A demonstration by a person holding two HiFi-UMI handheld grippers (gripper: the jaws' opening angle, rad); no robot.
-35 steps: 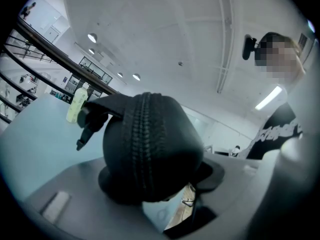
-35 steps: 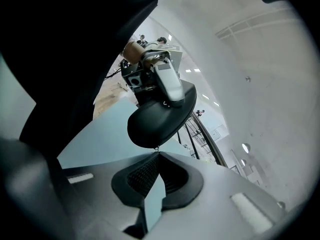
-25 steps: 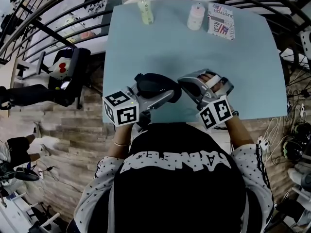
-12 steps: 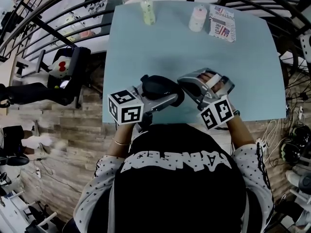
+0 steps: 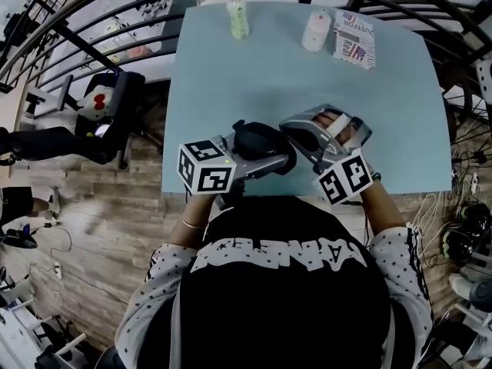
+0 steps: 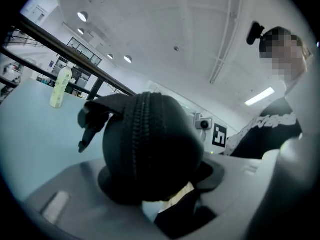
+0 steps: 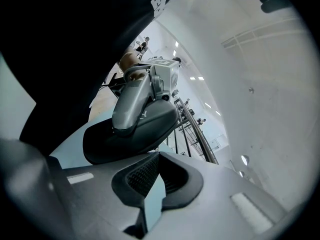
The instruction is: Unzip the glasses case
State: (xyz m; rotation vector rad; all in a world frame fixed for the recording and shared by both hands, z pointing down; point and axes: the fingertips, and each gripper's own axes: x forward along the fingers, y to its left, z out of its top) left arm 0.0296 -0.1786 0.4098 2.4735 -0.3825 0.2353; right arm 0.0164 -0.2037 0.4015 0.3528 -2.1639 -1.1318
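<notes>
The black glasses case (image 5: 260, 143) hangs over the near part of the pale blue table (image 5: 292, 75), and my left gripper (image 5: 265, 154) is shut on it. In the left gripper view the case (image 6: 150, 149) fills the space between the jaws, its closed zipper running over the top. The zipper pull (image 6: 89, 129) hangs free at the left. My right gripper (image 5: 289, 127) sits just right of the case, shut and empty. In the right gripper view its jaws (image 7: 150, 181) meet with nothing between them, and the case (image 7: 125, 139) lies just ahead in the left gripper (image 7: 137, 101).
At the table's far edge stand a pale green bottle (image 5: 237, 18), a white bottle (image 5: 315, 29) and a printed packet (image 5: 354, 38). Black railings curve round the table. The table's near edge is at the person's body.
The left gripper with the case has edged a little to the right, closer to the right gripper. The right gripper has kept its place and stays shut.
</notes>
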